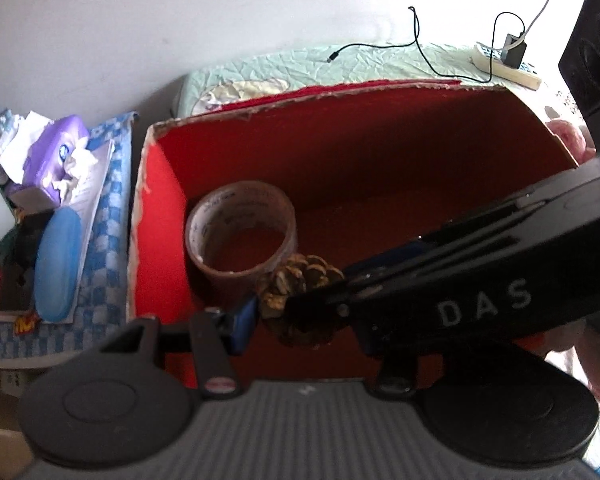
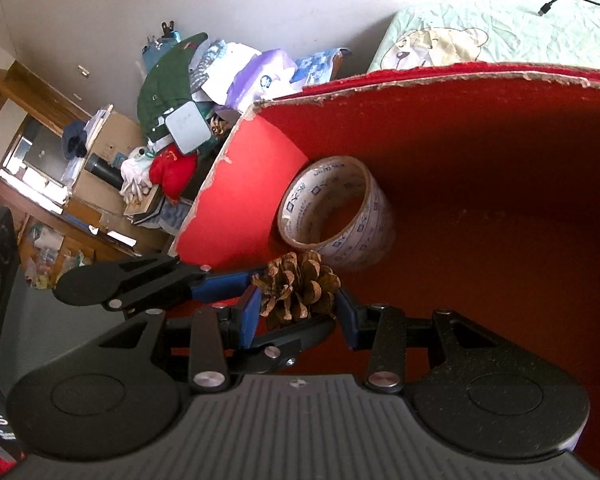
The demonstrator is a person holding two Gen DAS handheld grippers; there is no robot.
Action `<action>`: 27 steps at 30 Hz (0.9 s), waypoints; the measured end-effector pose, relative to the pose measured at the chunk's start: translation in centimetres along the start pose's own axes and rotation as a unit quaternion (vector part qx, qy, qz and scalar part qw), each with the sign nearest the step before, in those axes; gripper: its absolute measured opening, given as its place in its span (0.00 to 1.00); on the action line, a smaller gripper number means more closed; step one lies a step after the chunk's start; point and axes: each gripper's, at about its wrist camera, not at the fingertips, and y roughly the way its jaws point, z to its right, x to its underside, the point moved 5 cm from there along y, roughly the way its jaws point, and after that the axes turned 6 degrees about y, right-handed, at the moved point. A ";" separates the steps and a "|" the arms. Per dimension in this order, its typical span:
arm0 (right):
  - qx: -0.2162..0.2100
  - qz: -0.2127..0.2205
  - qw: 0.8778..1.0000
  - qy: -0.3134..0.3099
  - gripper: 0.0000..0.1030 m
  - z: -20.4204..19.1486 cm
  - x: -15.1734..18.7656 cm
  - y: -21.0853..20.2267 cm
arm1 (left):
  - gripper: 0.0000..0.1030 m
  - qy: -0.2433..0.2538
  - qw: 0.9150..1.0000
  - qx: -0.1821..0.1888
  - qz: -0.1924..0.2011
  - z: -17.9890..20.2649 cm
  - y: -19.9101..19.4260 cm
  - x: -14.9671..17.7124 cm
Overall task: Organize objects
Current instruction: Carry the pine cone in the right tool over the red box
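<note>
Inside a red box (image 1: 364,148) with ragged, torn cardboard edges, both of my grippers meet around one pine cone (image 2: 298,288). My right gripper (image 2: 298,308) has its blue pads against the cone's two sides, pinching its dry, woody brown scales. My left gripper (image 1: 300,312) reaches in from the other side; one blue pad sits just beside the cone, but its other finger is hidden behind the right gripper's black arm, so I cannot tell whether it is gripping. The cone hangs low over the box's flat red floor, near the left wall. Just behind it a roll of tape (image 2: 336,212) rests in the corner, a wide ring with a printed cardboard core. Beyond the box lies a bed with a crinkled pale green sheet (image 1: 340,64), a thin black cable (image 1: 420,48) trailing across it. To the left is a heap of clutter with a purple tissue pack (image 1: 56,152) and a smooth blue oval case (image 1: 58,264).
</note>
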 end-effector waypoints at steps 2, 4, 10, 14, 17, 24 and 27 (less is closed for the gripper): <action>0.003 -0.006 1.000 0.008 0.43 0.1 -0.1 0.1 | 0.50 0.001 1.000 0.000 -0.003 0.0 0.3 0.1; 0.005 -0.010 1.000 0.016 0.43 0.3 -0.1 0.2 | 0.54 0.004 1.000 -0.005 -0.003 0.1 0.4 0.2; 0.016 -0.017 1.000 0.015 0.43 0.3 -0.2 0.4 | 0.56 0.000 1.000 -0.003 -0.005 -0.1 0.8 0.1; 0.038 -0.025 0.999 0.007 0.43 -0.2 -0.6 0.9 | 0.55 0.003 1.000 -0.008 -0.009 0.0 1.1 0.3; 0.055 -0.028 0.998 -0.005 0.43 -0.3 -1.1 1.9 | 0.55 0.003 1.000 -0.007 -0.011 -0.1 1.2 0.2; 0.049 -0.045 0.998 -0.003 0.43 -0.1 -1.0 2.2 | 0.55 0.004 1.000 -0.010 -0.022 0.0 2.0 0.4; 0.047 -0.048 0.998 0.008 0.43 0.2 -1.0 2.1 | 0.55 0.003 1.000 -0.009 -0.022 0.0 2.0 0.4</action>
